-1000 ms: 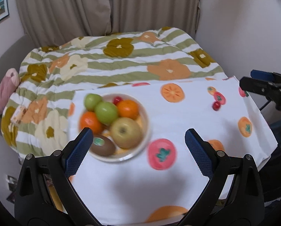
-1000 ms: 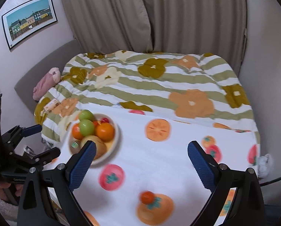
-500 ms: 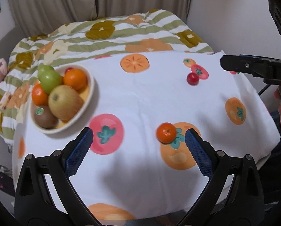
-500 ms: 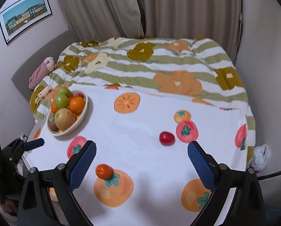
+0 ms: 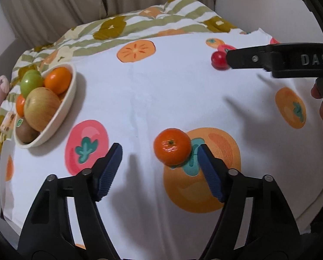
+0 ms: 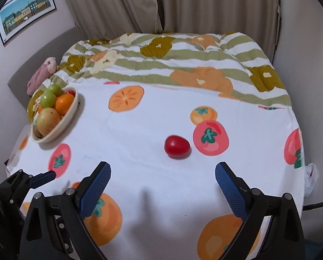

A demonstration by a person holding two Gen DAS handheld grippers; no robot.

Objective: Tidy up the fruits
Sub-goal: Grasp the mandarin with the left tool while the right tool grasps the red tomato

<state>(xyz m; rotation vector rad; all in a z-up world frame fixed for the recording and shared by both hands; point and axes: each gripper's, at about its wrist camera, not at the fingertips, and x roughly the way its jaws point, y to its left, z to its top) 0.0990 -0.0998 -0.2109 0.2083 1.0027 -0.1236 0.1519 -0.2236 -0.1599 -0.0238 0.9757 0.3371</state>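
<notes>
Closer now, left gripper (image 5: 159,169) jaws spread, tangerine (image 5: 172,147) beside right jaw.

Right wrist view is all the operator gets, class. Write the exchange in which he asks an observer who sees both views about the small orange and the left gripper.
Operator: My own finger blocks the small orange. Where is it?
Observer: The small orange lies on the tablecloth, on a printed orange fruit, well outside the bowl.
Operator: I see only one finger of the left gripper. Is it holding the orange?
Observer: No. The left gripper is open, and the orange sits near its fingertips, closer to the right one.
</notes>
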